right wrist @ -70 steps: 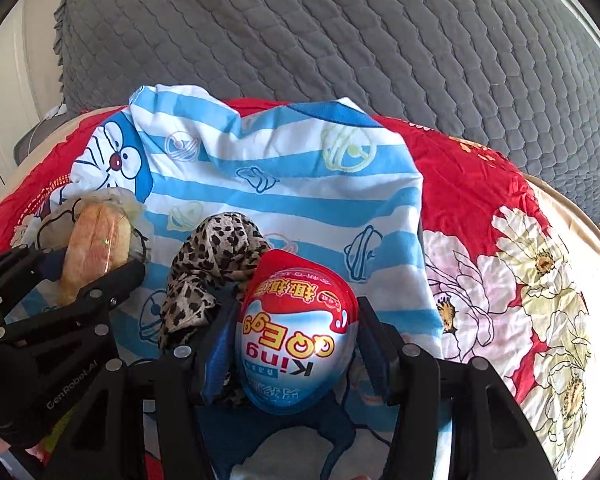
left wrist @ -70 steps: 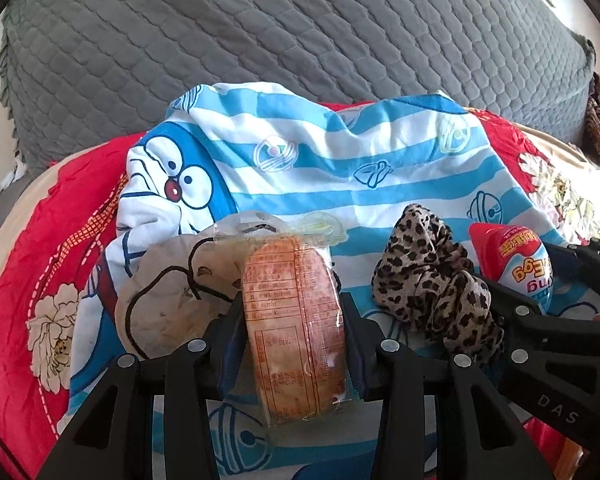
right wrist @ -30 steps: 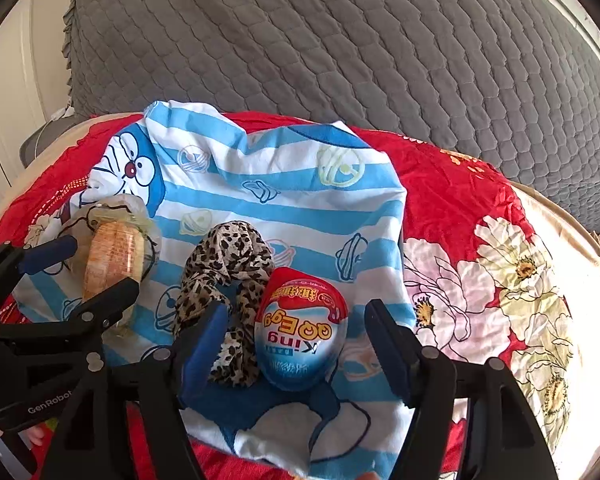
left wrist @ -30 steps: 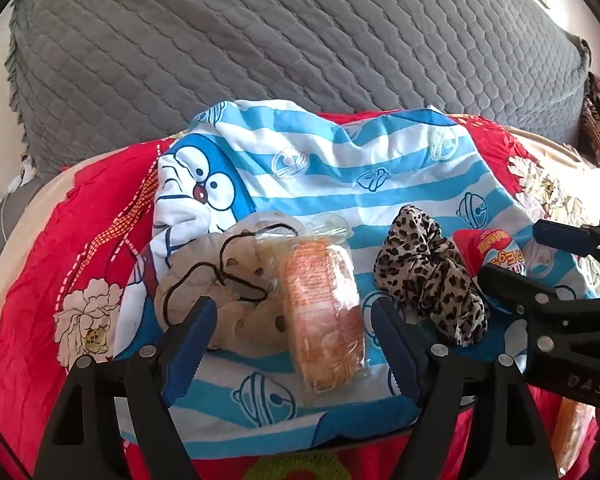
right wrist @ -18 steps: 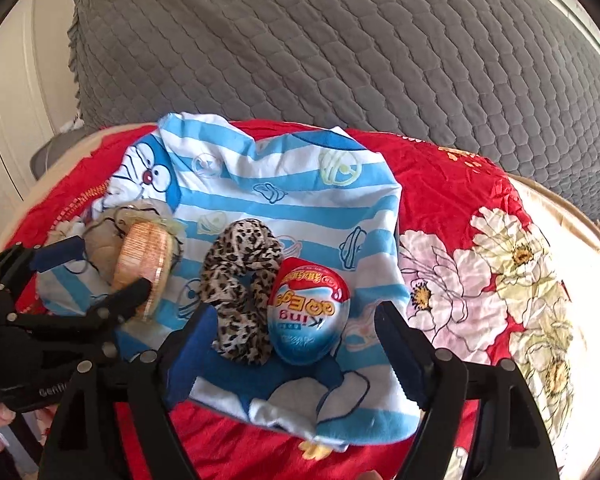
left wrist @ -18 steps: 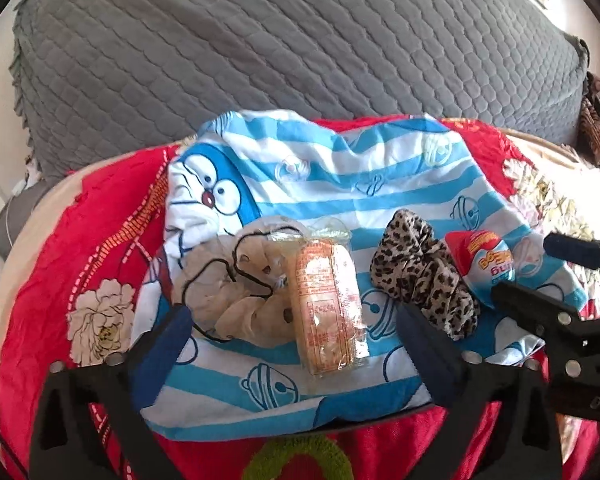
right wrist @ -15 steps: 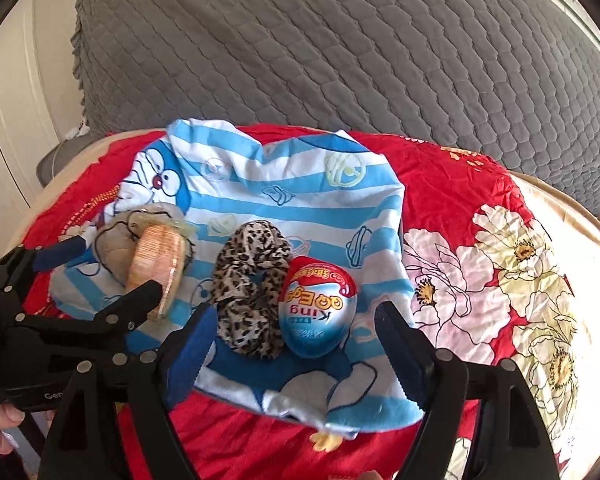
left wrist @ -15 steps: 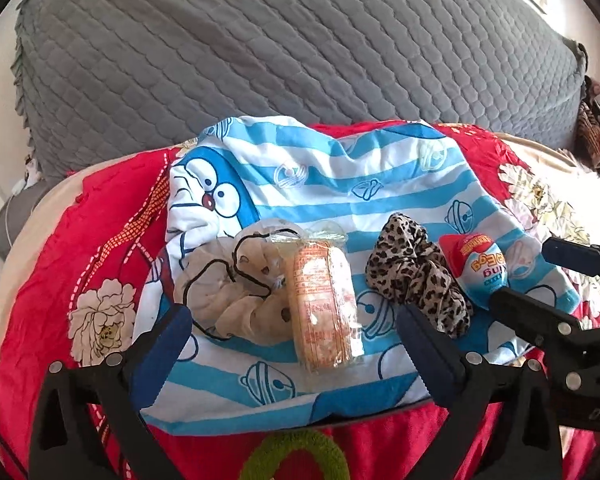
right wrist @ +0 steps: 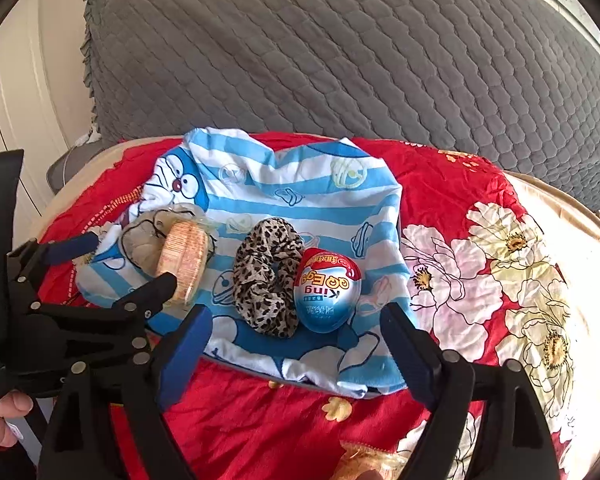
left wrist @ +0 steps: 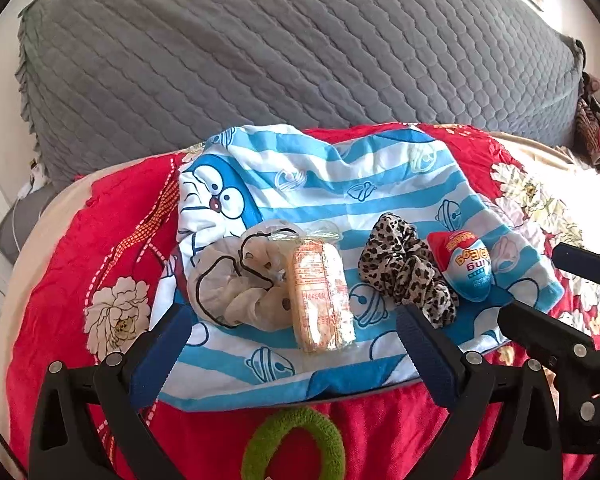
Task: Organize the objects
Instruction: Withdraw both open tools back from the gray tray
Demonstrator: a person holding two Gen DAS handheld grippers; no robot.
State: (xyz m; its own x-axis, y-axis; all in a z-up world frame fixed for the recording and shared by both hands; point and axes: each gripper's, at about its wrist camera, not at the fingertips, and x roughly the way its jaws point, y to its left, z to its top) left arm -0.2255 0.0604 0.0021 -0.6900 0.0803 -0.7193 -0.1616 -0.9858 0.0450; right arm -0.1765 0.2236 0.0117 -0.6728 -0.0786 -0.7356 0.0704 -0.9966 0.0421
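A blue-and-white striped Doraemon cloth (left wrist: 332,184) (right wrist: 300,184) lies on the red floral bedspread. On it, in a row, lie a beige scrunchie (left wrist: 236,284) (right wrist: 144,236), a wrapped orange snack (left wrist: 320,296) (right wrist: 184,260), a leopard-print scrunchie (left wrist: 404,268) (right wrist: 266,276) and a red-and-blue King Egg (left wrist: 466,264) (right wrist: 326,288). My left gripper (left wrist: 292,356) is open and empty, held back in front of the snack. My right gripper (right wrist: 296,352) is open and empty, held back in front of the egg.
A green hair tie (left wrist: 294,446) lies on the red bedspread (left wrist: 80,264) near the front edge, below my left gripper. Another wrapped orange snack (right wrist: 364,464) shows at the bottom of the right wrist view. A grey quilted headboard (left wrist: 300,52) stands behind.
Both grippers opened, letting go of the snack and the egg onto the cloth, then drew back toward the bed's front edge. The green hair tie came into view.
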